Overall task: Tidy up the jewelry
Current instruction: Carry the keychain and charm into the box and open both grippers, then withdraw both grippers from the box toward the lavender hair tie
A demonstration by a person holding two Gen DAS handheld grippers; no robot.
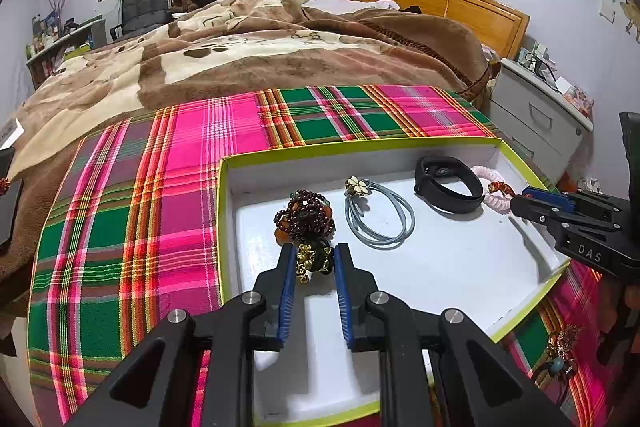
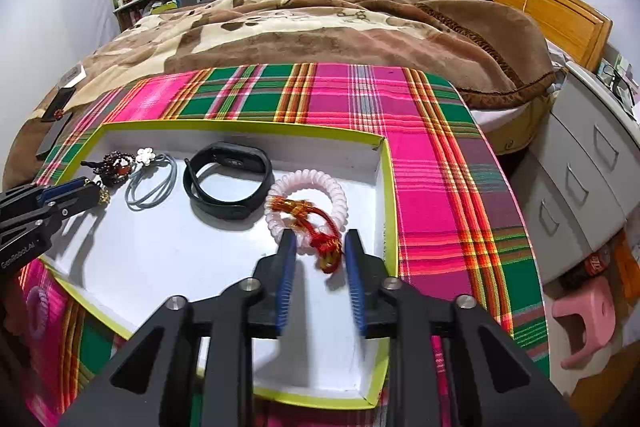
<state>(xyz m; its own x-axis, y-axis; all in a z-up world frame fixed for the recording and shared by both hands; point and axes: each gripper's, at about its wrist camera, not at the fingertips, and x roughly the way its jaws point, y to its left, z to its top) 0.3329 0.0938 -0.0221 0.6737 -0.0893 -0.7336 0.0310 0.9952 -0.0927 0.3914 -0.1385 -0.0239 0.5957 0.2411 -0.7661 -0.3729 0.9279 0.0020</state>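
A white tray with a yellow-green rim [image 1: 280, 149] [image 2: 240, 125] lies on a plaid cloth. In it are a dark bead bracelet [image 1: 306, 217], a grey cord with a flower [image 1: 380, 217], a black wristband [image 1: 448, 183] [image 2: 226, 183] and a pink spiral hair tie [image 2: 306, 197]. My left gripper [image 1: 315, 263] is open around a gold and black trinket [image 1: 314, 261] resting in the tray. My right gripper [image 2: 320, 251] is open around a red knotted cord [image 2: 320, 235] that lies across the spiral tie.
The plaid cloth [image 1: 160, 211] covers the bed's near end, with a brown blanket [image 1: 248, 47] behind. A beaded brooch [image 1: 562, 347] lies on the cloth right of the tray. A purple hair tie [image 2: 38, 311] lies left of it. Grey drawers [image 2: 584, 167] stand right.
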